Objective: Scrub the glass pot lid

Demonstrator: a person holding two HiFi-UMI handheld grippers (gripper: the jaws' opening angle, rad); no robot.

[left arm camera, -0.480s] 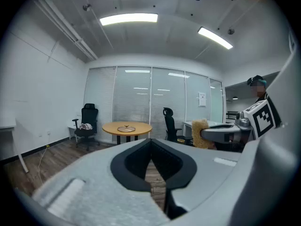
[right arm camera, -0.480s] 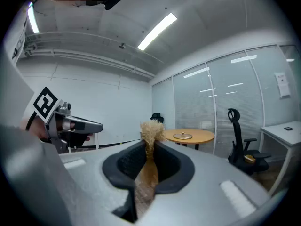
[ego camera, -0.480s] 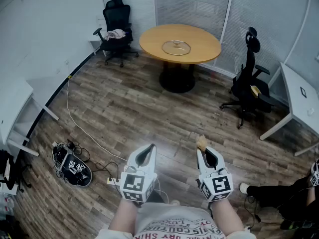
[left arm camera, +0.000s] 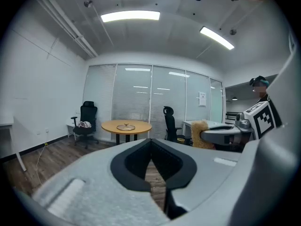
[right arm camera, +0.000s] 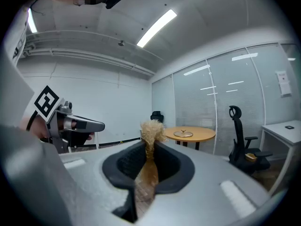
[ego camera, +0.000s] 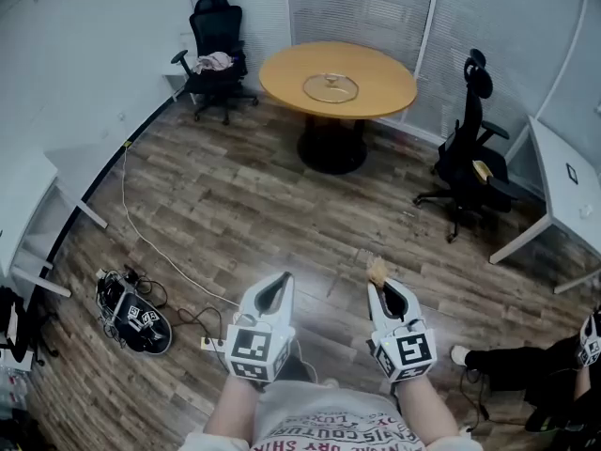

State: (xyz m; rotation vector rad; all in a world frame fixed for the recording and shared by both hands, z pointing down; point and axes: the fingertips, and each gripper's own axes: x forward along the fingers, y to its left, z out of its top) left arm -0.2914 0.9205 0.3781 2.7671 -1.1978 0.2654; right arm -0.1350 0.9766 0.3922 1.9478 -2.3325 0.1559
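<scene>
While only a tan tuft is seen at the right gripper (ego camera: pixel 377 287) tip in the head view, one tan scrubber (right arm camera: pixel 151 133) is shown clamped between its closed jaws in the right gripper view. The left gripper (ego camera: pixel 281 280) is closed on nothing. One glass pot lid (ego camera: pixel 331 87) is laid on one round table (ego camera: pixel 282 81) at 12 o'clock, well apart from both grippers; two black office chairs (ego camera: pixel 215 22) are counted, at 11 and 2 o'clock.
</scene>
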